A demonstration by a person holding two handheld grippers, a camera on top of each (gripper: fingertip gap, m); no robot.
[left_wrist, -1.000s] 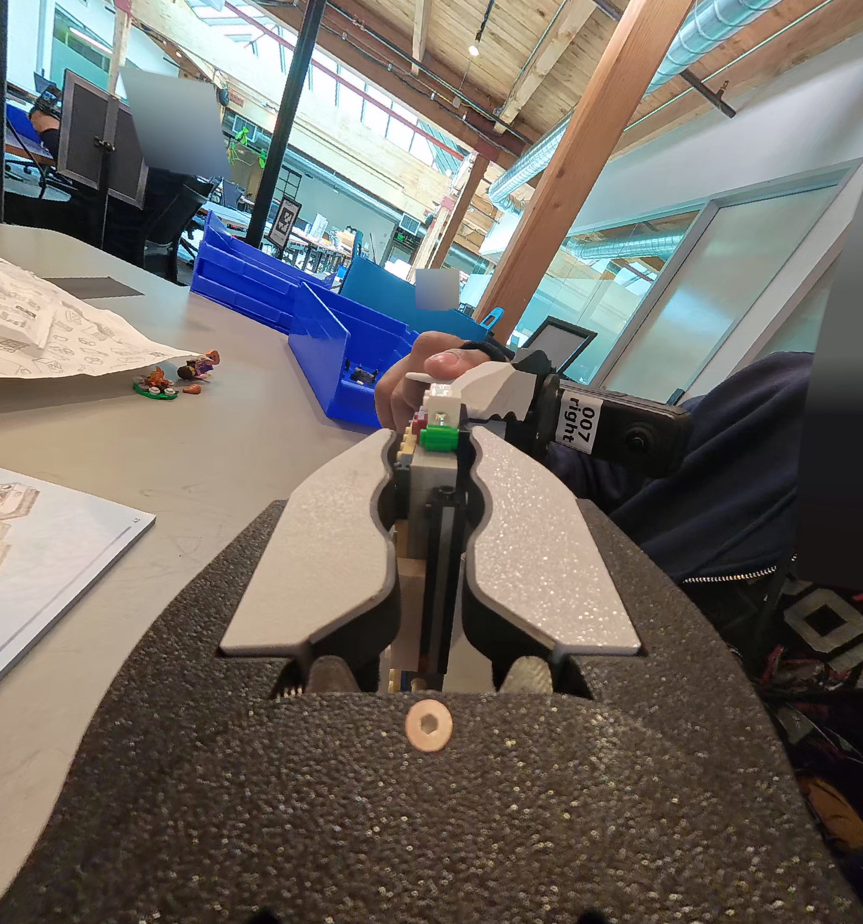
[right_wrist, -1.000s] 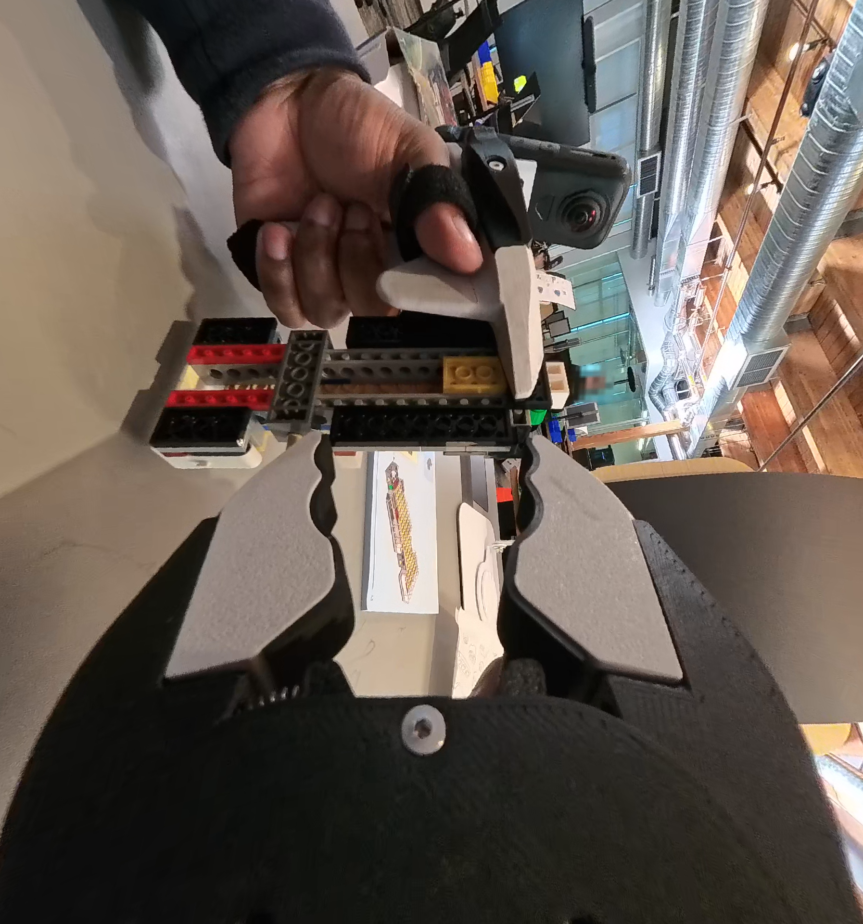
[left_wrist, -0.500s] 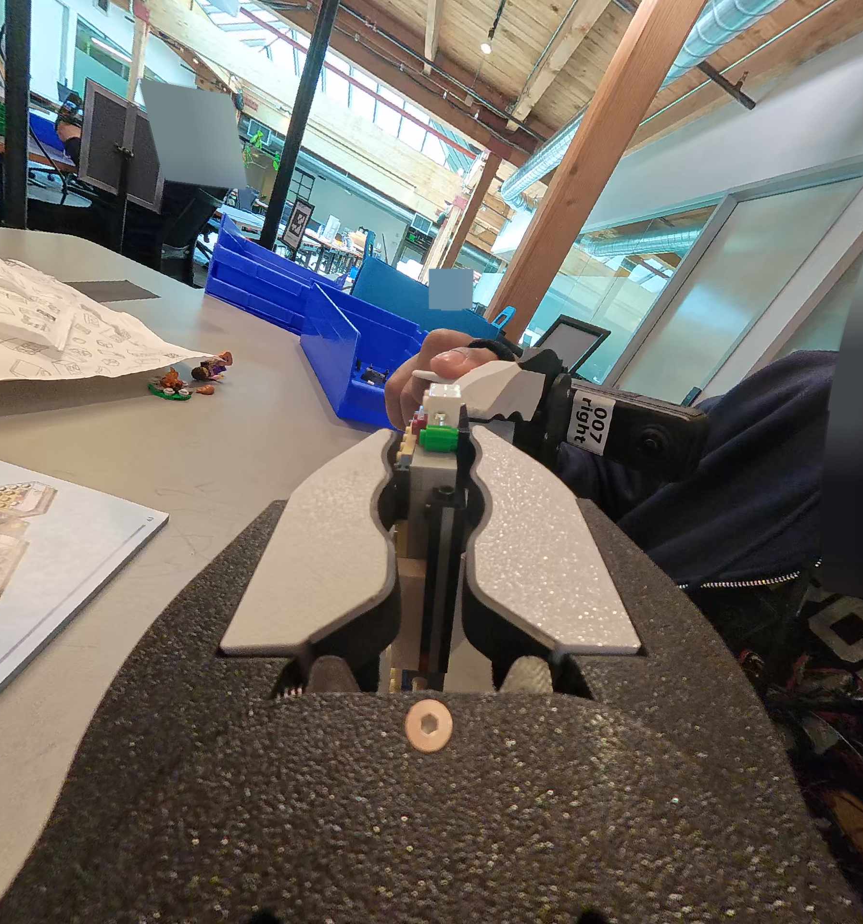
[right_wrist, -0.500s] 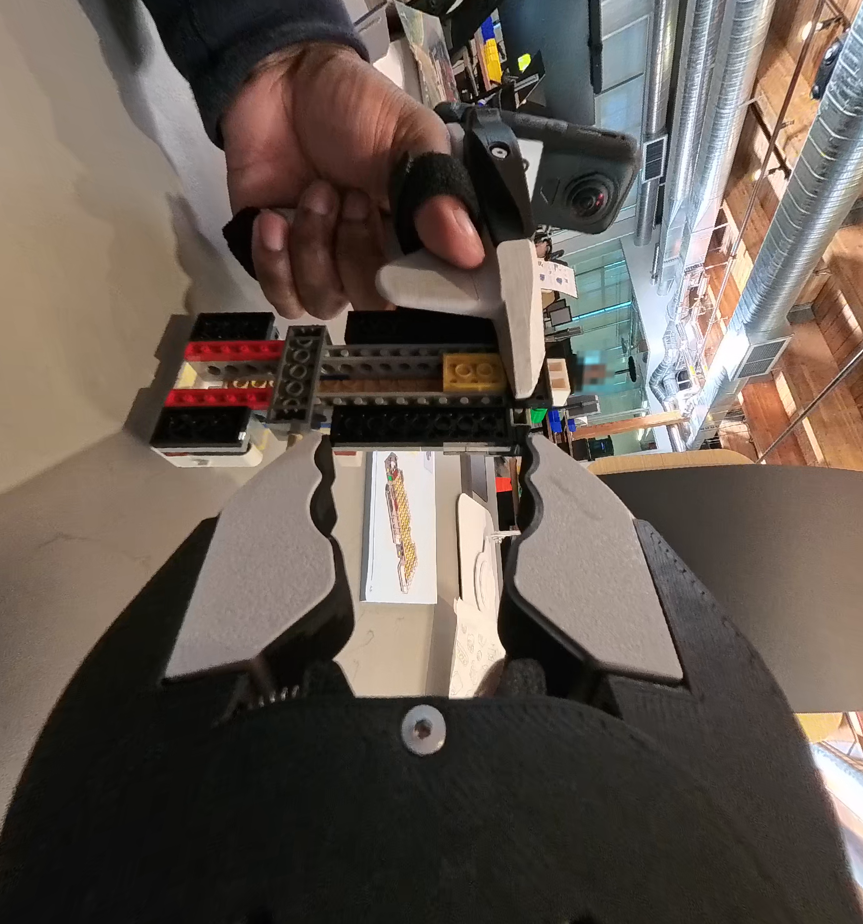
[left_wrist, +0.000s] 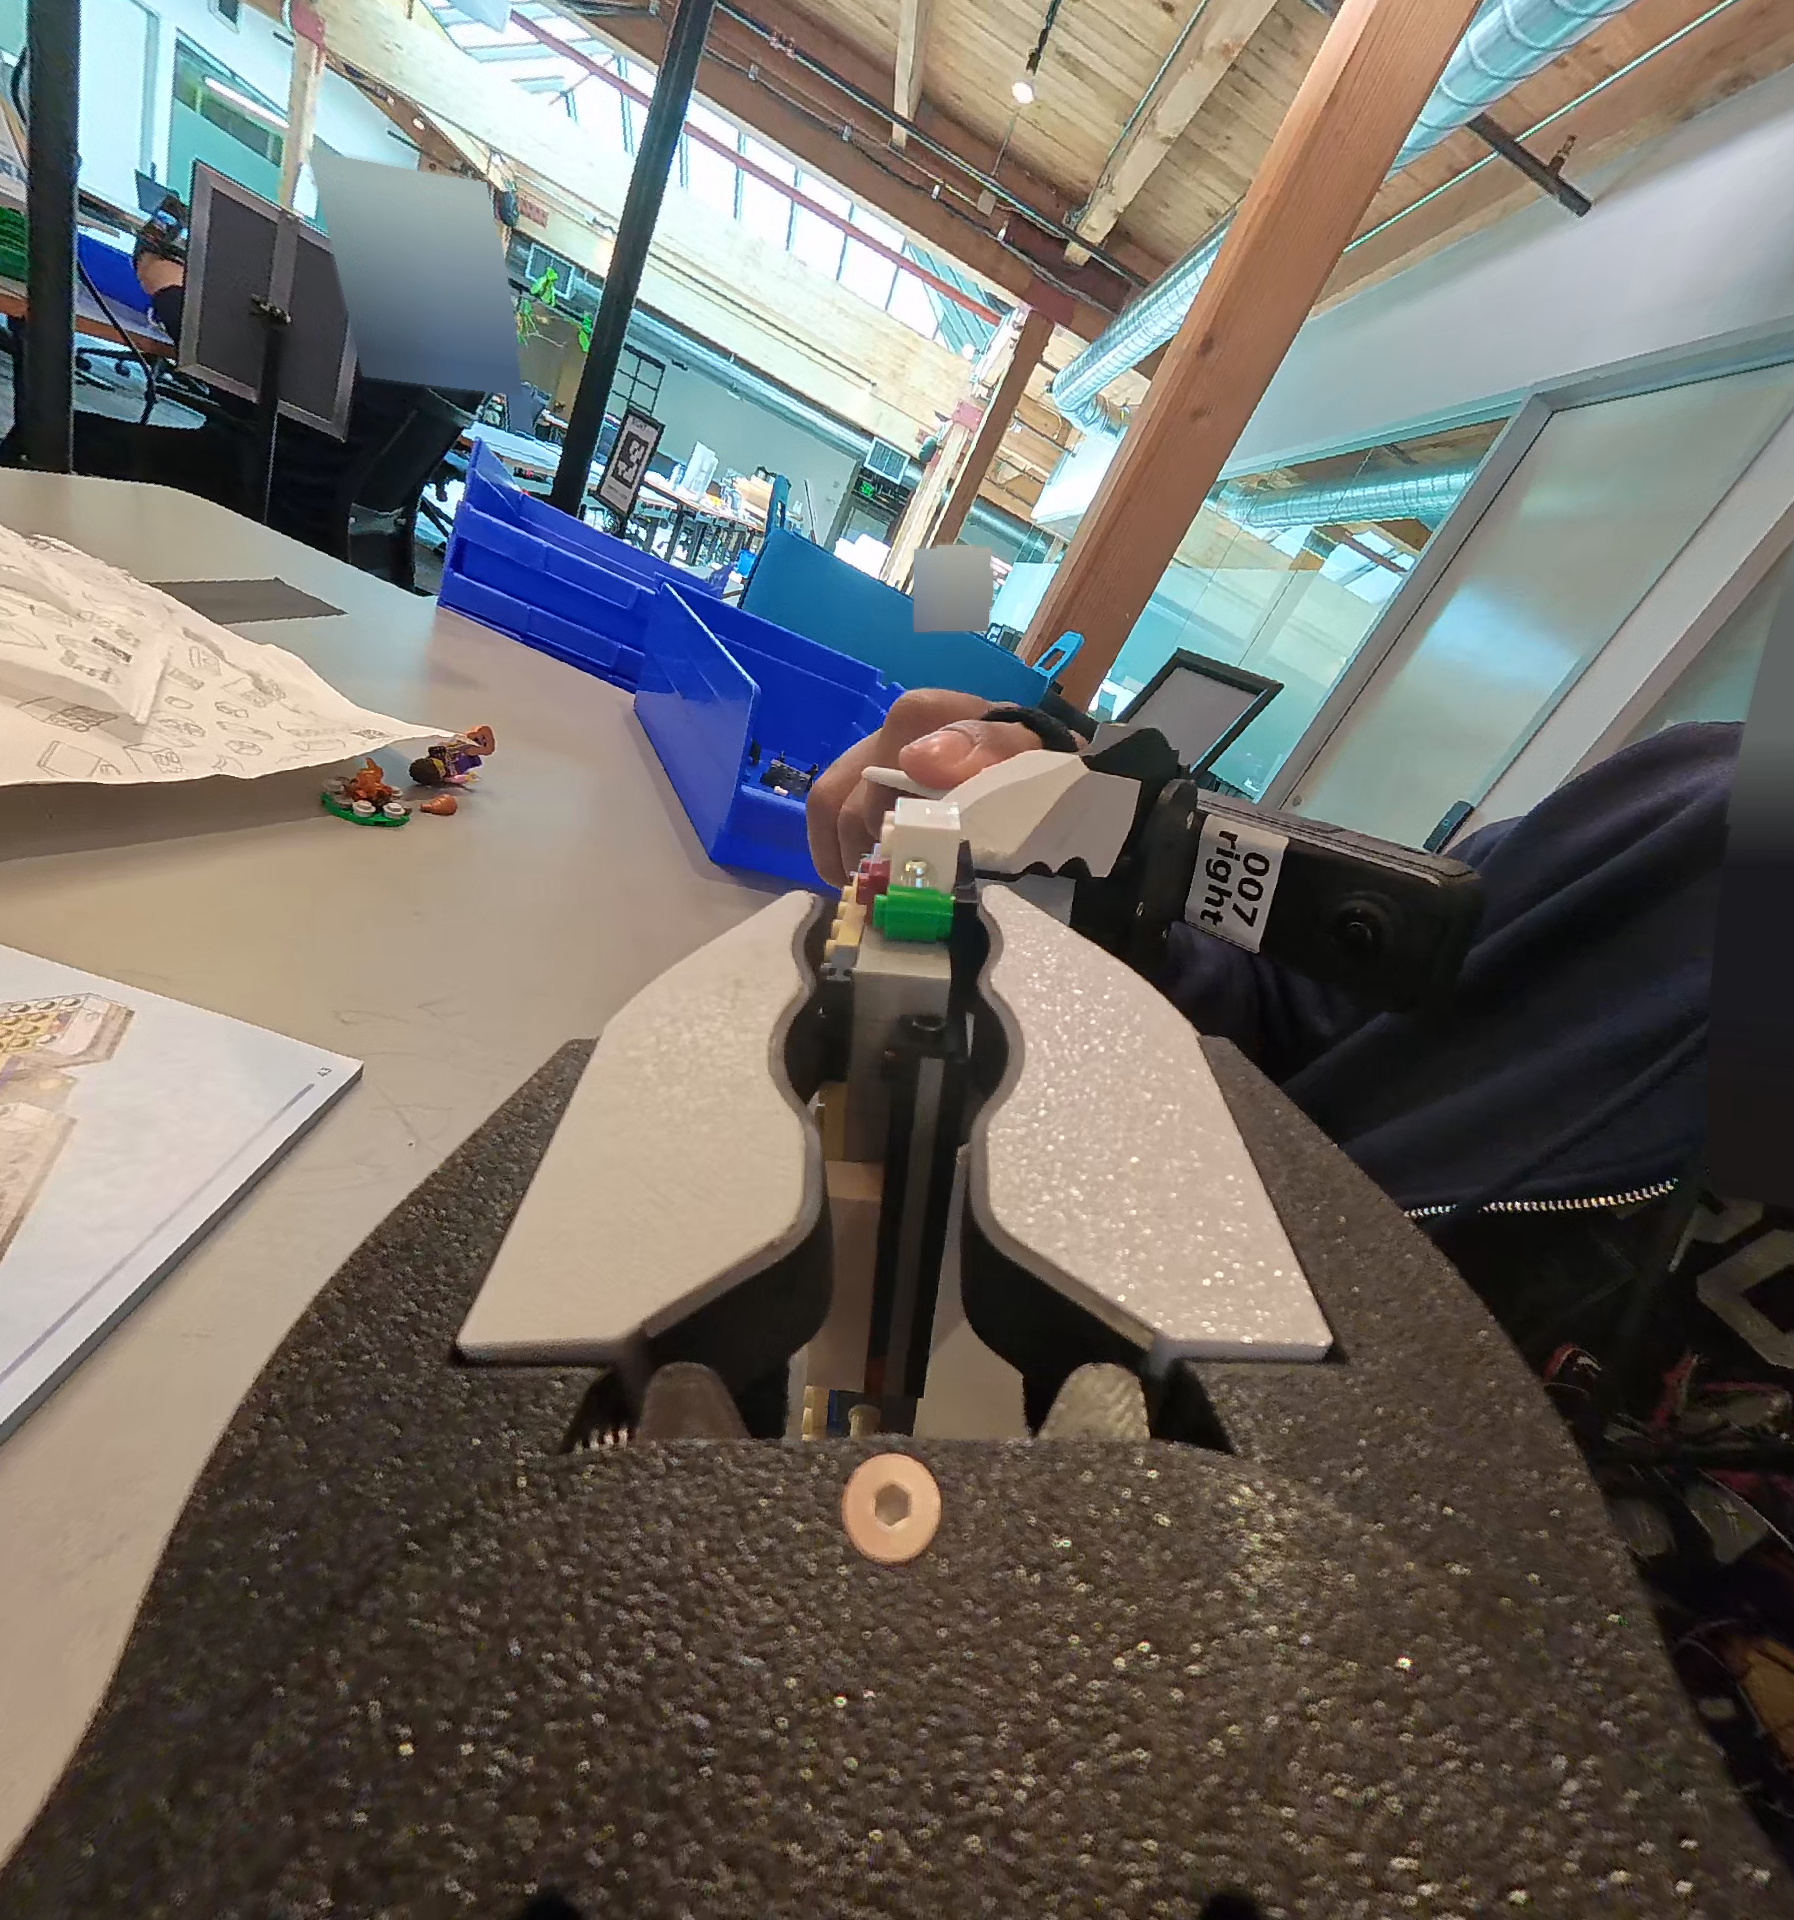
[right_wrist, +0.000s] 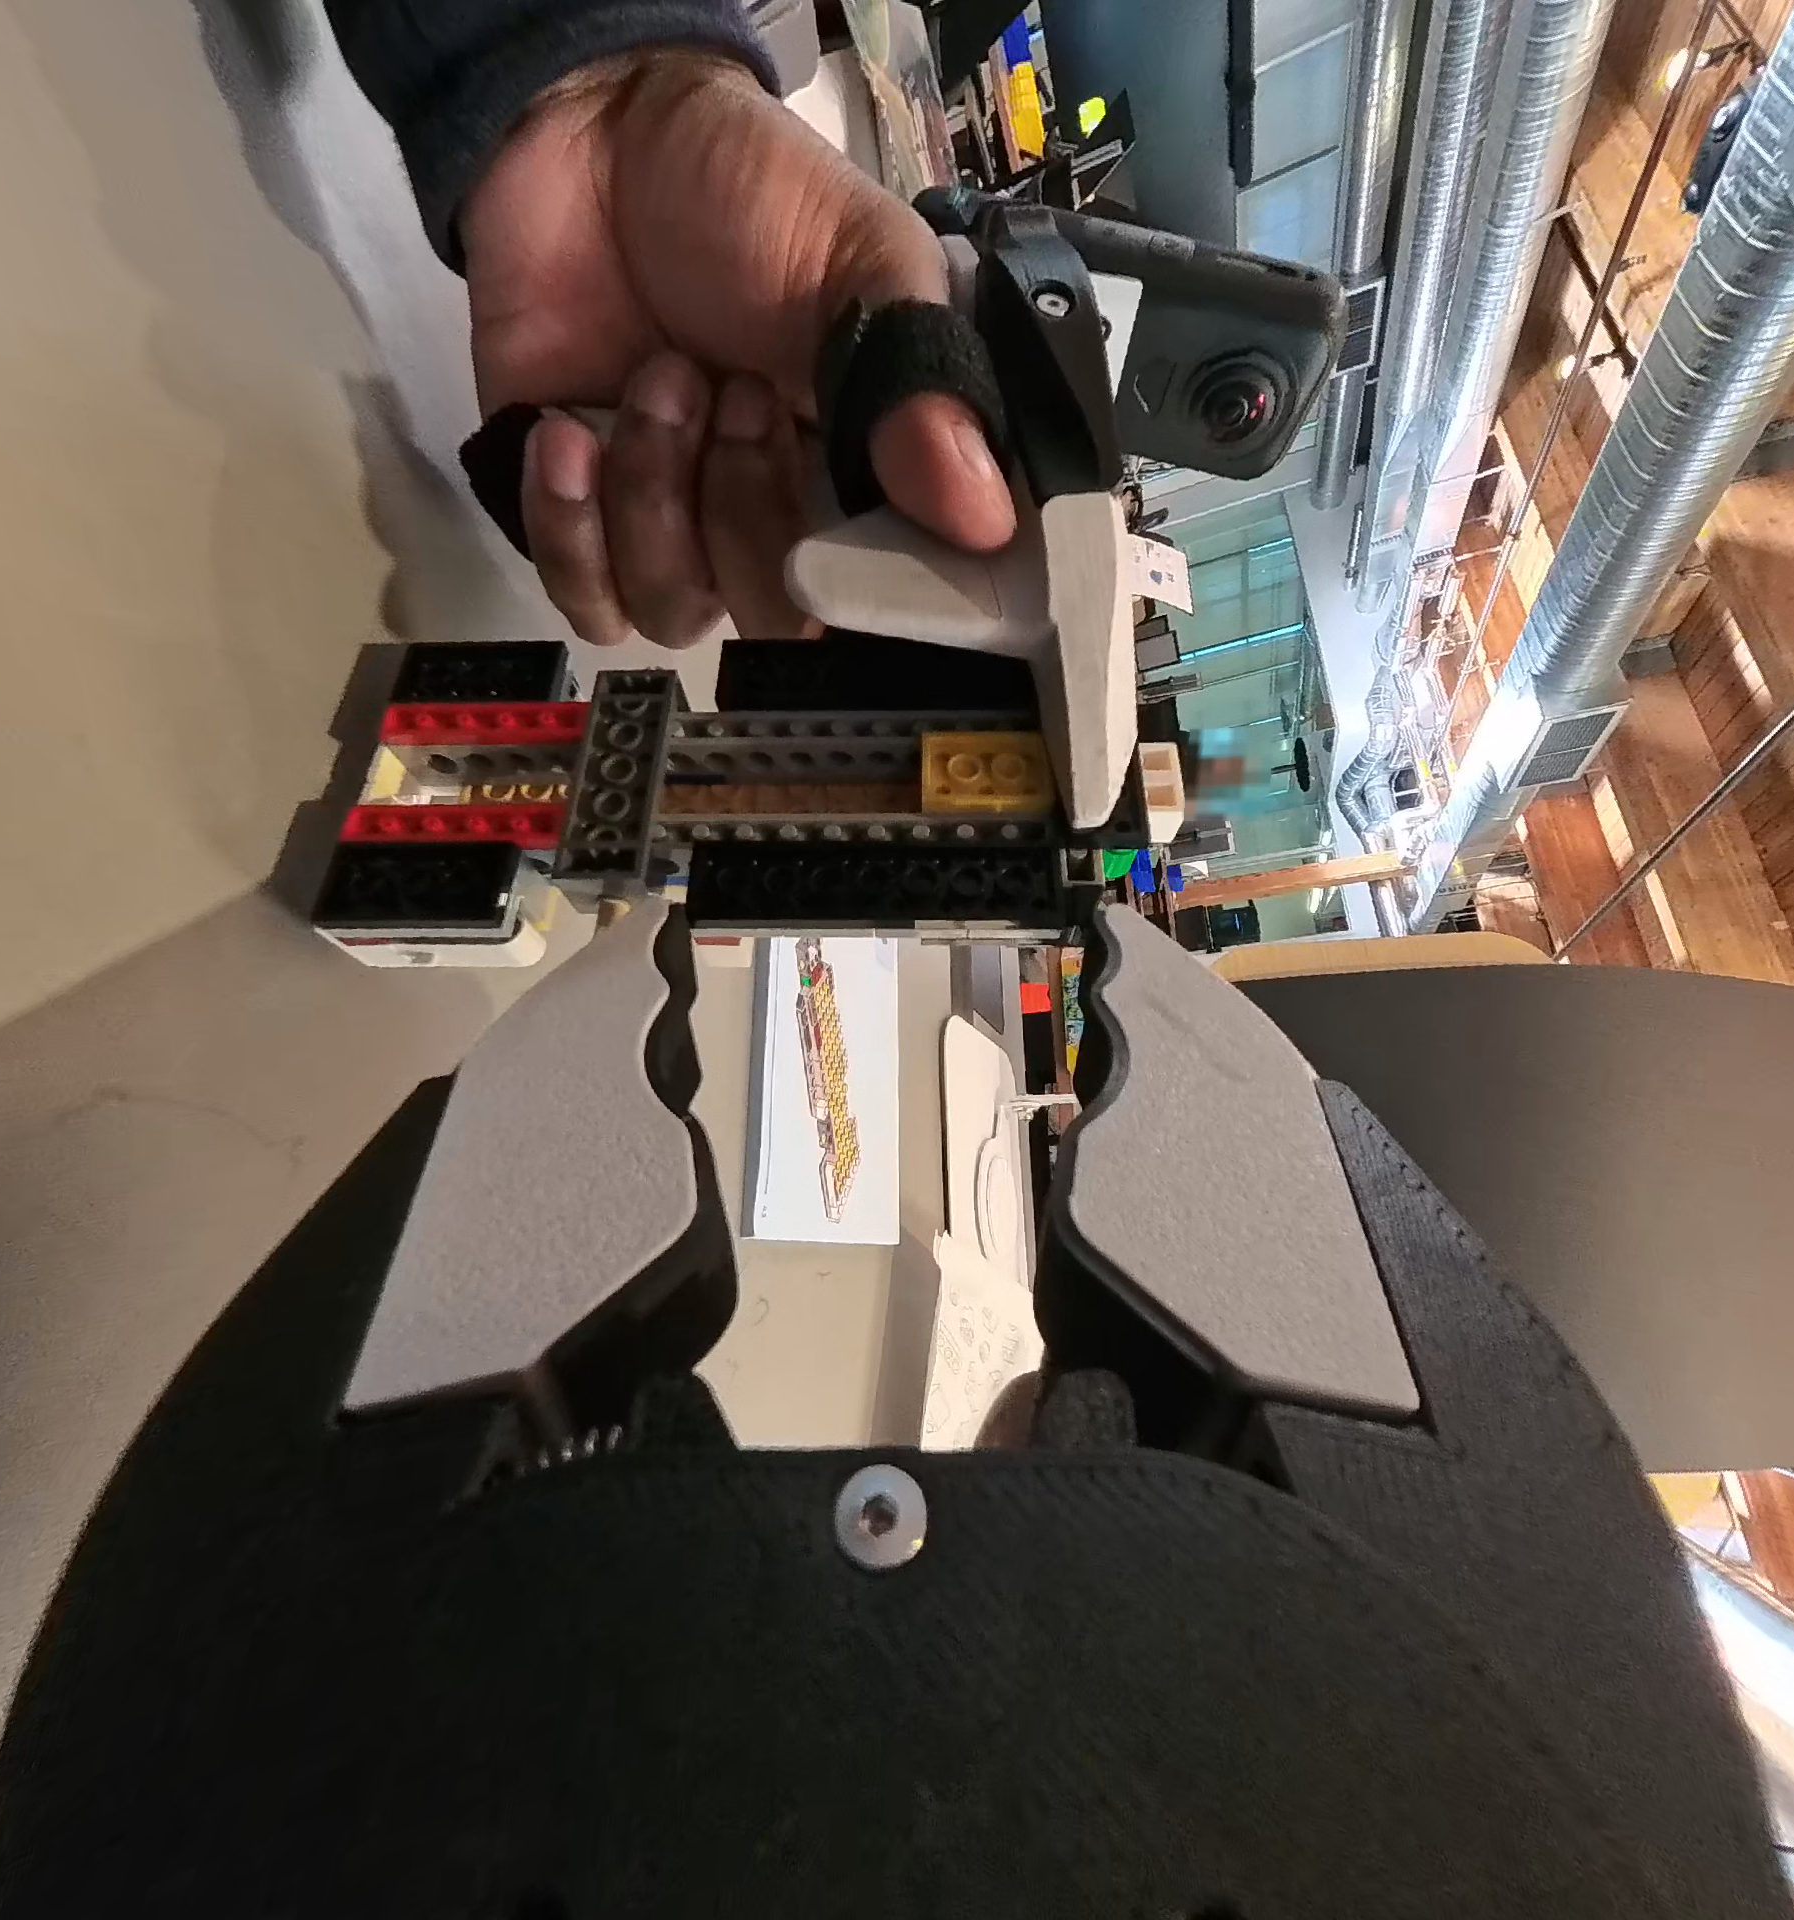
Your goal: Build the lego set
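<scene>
We see the left gripper (left_wrist: 898,925) from behind: its housing is coarse, grainy black foam-like plastic, and its two fingers (left_wrist: 685,1122) are flat, pale grey, sparkly plates with wavy inner edges. The jaws stand narrow, clamped on a long brick model (left_wrist: 898,997) that runs lengthwise between them, both inner edges pressed against its sides. From this end the model shows a smooth grey block, a thin black strip, a small green brick (left_wrist: 912,914) and a glossy white cube (left_wrist: 926,831) on top.

In the right wrist view the same model (right_wrist: 768,800) lies crosswise, held off the table (right_wrist: 93,1039): long studded black plates, dark grey beams pierced with round holes, two red beams at one end, a dark grey plate set across, and a yellow two-stud brick (right_wrist: 986,774) next to the left gripper's pale fingertip. A hand (right_wrist: 706,343) with a black fabric loop round the thumb holds that gripper.

The right gripper (right_wrist: 882,935) has the same matte grey fingers (right_wrist: 560,1143) and black textured body. Its jaws stand wide, the tips just under the model's black plate, one near each end of that plate; we cannot tell whether they touch it.

On the smooth grey table lie a creased printed paper sheet (left_wrist: 93,686), a glossy booklet (left_wrist: 93,1164), some tiny loose figures (left_wrist: 405,784) and hard blue plastic bins (left_wrist: 727,748).
</scene>
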